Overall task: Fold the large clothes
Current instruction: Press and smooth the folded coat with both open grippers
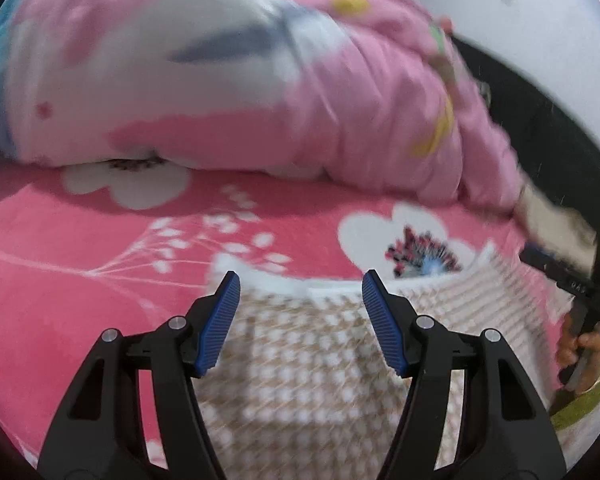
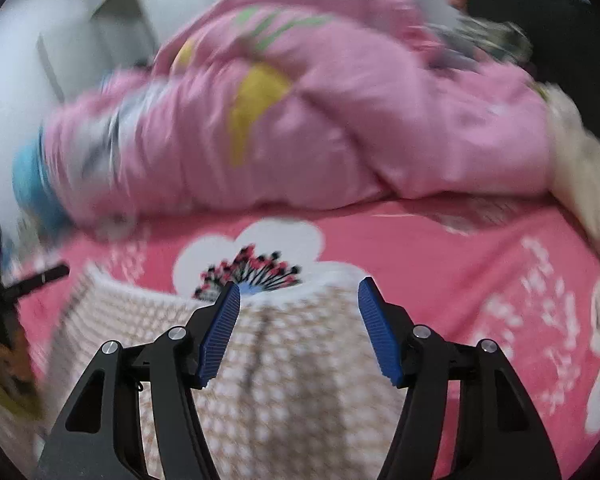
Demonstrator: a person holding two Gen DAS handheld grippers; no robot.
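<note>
A beige garment with a white dotted pattern (image 1: 308, 360) lies on the pink flowered bedsheet (image 1: 80, 240). My left gripper (image 1: 298, 282) is open, its blue pads above the garment's far white edge, holding nothing. In the right wrist view the same garment (image 2: 292, 360) lies under my right gripper (image 2: 298, 286), which is open and empty over the garment's far edge. The right gripper's dark body also shows at the right edge of the left wrist view (image 1: 568, 280). Both views are motion-blurred.
A bunched pink quilt (image 1: 260, 80) with white, blue and yellow patches is piled across the far side of the bed (image 2: 320, 128). A cream fabric item (image 2: 580, 168) lies at the right. White wall and furniture stand behind.
</note>
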